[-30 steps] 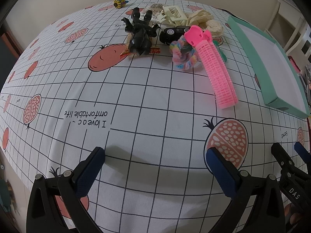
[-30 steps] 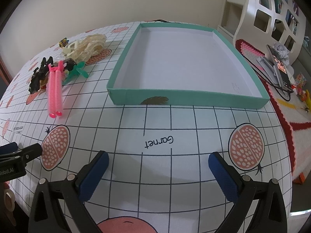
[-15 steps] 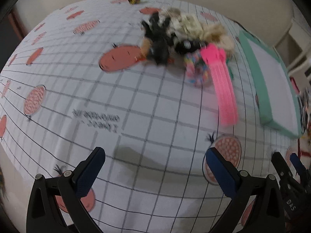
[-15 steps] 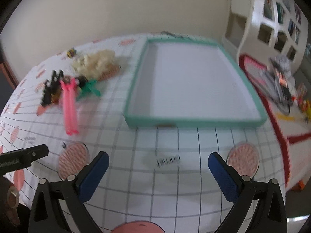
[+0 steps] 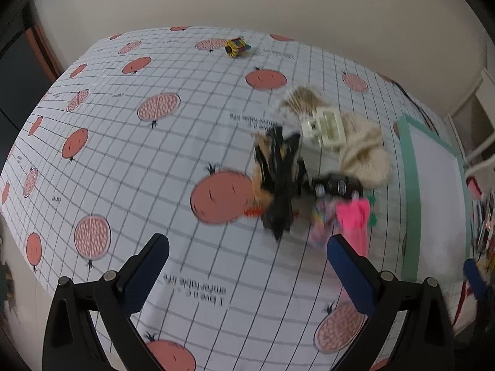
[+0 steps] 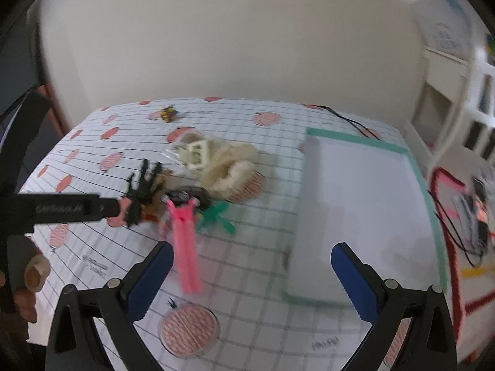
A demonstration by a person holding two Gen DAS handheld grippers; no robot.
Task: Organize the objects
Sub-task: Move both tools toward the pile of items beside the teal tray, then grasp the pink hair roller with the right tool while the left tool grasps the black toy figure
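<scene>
- The left tongs (image 5: pixel 247 266), black with blue padded tips, hang wide apart above the desk, holding nothing.
- The right tongs (image 6: pixel 249 267), of the same make, are also spread wide and hold nothing.
- The desk (image 5: pixel 148 160) wears a white cloth printed with a black grid and pink pomegranates.
- A heap of small things lies near the middle of the desk, ahead of the left tongs and a little to their right; both views are blurred.
- In the heap: a black claw hair clip (image 5: pixel 280 182), a long pink hair roller (image 6: pixel 185 247), a cream plastic clip (image 5: pixel 326 126), a cream knitted bundle (image 5: pixel 365 148), a small black toy car (image 5: pixel 335 185), a pastel scrunchie (image 5: pixel 321 219) and a green plastic piece (image 6: pixel 216 216).
- A shallow teal-rimmed tray with a white floor (image 6: pixel 433 216) sits to the right of the heap, apart from it.
- A small yellow multicoloured toy (image 5: pixel 236 48) lies alone near the far edge.
- A hand (image 6: pixel 21 293) shows at the lower left of the right view.
</scene>
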